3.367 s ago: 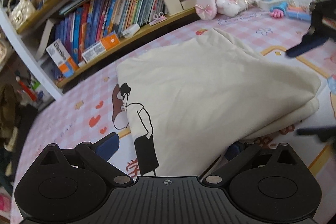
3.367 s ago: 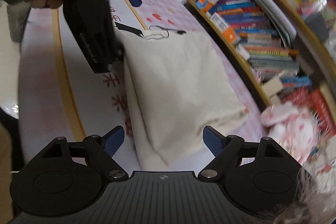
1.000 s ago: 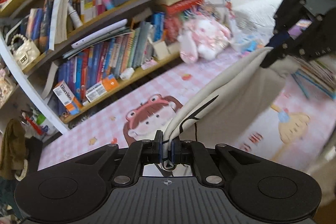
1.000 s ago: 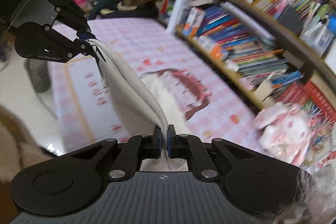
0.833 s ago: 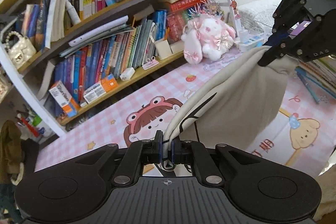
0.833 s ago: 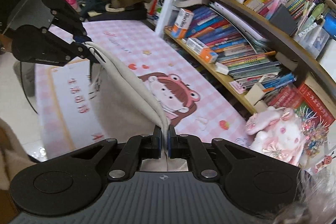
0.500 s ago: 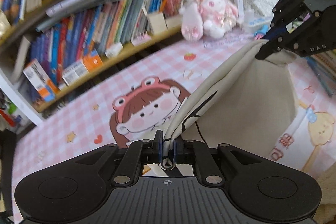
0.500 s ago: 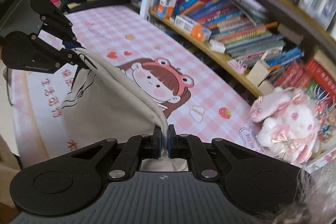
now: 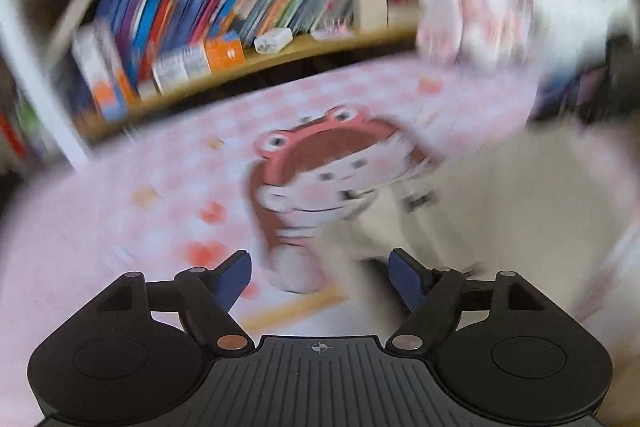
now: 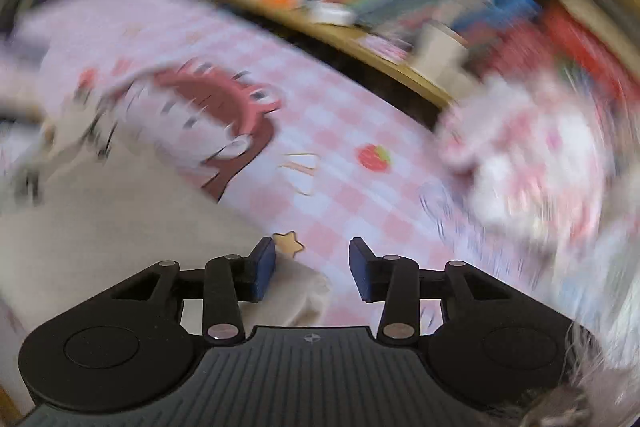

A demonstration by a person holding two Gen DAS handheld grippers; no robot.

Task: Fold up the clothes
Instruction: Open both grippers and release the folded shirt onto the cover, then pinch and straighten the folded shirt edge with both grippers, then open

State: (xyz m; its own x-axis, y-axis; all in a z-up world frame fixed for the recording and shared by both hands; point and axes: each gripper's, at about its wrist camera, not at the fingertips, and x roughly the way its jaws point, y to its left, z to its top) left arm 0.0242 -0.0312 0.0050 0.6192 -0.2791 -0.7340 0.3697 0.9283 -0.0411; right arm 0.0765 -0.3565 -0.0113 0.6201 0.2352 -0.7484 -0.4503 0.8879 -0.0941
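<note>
In the left wrist view, the left gripper point(image 9: 319, 273) is gaping wide and empty over the pink mat point(image 9: 120, 203), the cream garment point(image 9: 500, 203) lying toward the mat's right side; in the right wrist view, the right gripper point(image 10: 312, 273) is hanging parted, grasping nothing, the garment point(image 10: 100, 227) lying at the mat's point(image 10: 340, 131) left

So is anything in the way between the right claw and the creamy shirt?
Nothing visible is. The right claw is open just above a corner of the cream fabric shirt, which lies on the pink checked mat. The picture is blurry, though, so small things could be missed.
</note>
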